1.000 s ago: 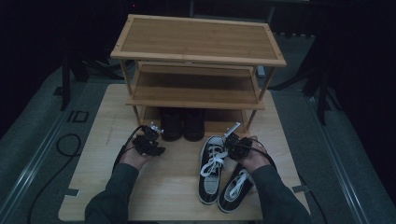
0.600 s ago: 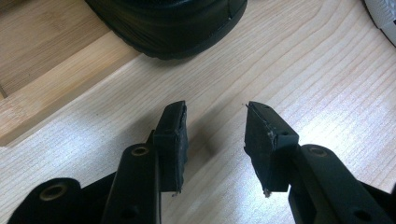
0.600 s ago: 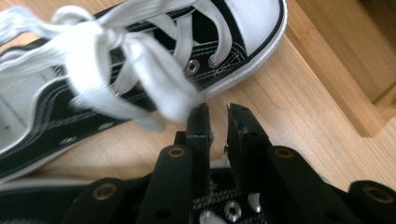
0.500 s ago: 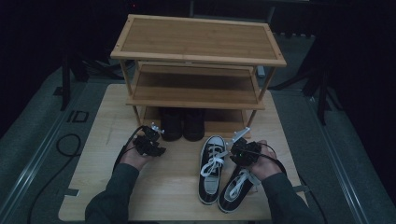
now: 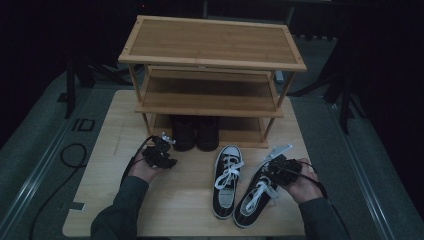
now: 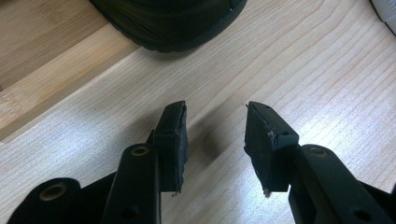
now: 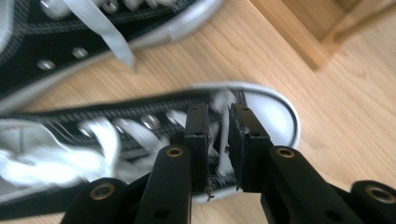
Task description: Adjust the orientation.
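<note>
High view: a wooden shoe rack is standing at the upper centre of the frame on a pale table, with a pair of dark shoes tucked under its lowest shelf. Two black-and-white sneakers are lying at lower centre. The right sneaker is being hovered over by the right gripper at lower right; its long axis is running from lower left to upper right, toe toward the rack. The left sneaker is lying just beside it. The left gripper is being held at centre left, well apart from both sneakers.

Left gripper view: the left gripper is being kept half open over bare wood, nothing between the jaws. A dark shoe is showing at the top.

Right gripper view: the right gripper is being held narrow, with a small gap after just opening. The right sneaker is lying crosswise below, toe cap at centre right. Laces are showing behind the gap; a pinch cannot be told. The right hand is judged much the nearer for any pickup.
</note>
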Available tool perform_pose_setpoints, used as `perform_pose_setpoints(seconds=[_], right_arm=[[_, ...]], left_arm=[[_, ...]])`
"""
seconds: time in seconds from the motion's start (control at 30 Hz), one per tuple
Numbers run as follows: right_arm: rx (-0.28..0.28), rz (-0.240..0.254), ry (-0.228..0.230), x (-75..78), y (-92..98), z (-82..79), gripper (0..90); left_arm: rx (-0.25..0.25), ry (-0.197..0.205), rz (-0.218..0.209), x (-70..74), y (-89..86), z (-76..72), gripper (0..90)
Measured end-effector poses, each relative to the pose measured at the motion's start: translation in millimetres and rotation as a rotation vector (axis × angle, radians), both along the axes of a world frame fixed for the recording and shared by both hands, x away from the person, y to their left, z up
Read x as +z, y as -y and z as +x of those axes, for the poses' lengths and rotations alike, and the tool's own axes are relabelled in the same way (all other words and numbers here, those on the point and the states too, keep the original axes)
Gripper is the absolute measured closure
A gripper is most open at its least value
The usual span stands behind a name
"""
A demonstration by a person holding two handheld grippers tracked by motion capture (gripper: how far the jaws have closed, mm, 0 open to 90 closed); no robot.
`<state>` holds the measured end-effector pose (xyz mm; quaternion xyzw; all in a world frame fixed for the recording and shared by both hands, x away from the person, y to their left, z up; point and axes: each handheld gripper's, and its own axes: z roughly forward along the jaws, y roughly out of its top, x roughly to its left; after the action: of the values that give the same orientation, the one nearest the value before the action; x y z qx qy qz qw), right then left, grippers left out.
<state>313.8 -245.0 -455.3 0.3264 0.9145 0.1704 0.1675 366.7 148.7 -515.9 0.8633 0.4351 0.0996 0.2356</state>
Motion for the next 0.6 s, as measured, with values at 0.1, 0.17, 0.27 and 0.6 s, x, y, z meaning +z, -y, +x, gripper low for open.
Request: perform_pose_setpoints(seconds=[0.1, 0.17, 0.27, 0.6], right_arm=[[-0.024, 0.004, 0.002, -3.3, 10.8, -2.4, 76.8], [-0.042, -0.001, 0.002, -6.2, 17.2, -4.5, 76.3], [-0.065, 0.004, -0.006, -10.1, 23.6, -7.3, 75.6], [-0.149, 0.022, -0.050, -36.0, 49.4, -19.3, 75.4]], left_arm=[[0.000, 0.002, 0.000, 0.4, -0.1, -0.3, 59.1], [0.001, 0.003, 0.000, 1.4, -0.9, -0.6, 59.1], [0.004, 0.006, -0.002, 1.9, -2.1, -0.6, 59.1], [0.005, 0.008, -0.001, 2.0, -2.6, -0.8, 58.6]])
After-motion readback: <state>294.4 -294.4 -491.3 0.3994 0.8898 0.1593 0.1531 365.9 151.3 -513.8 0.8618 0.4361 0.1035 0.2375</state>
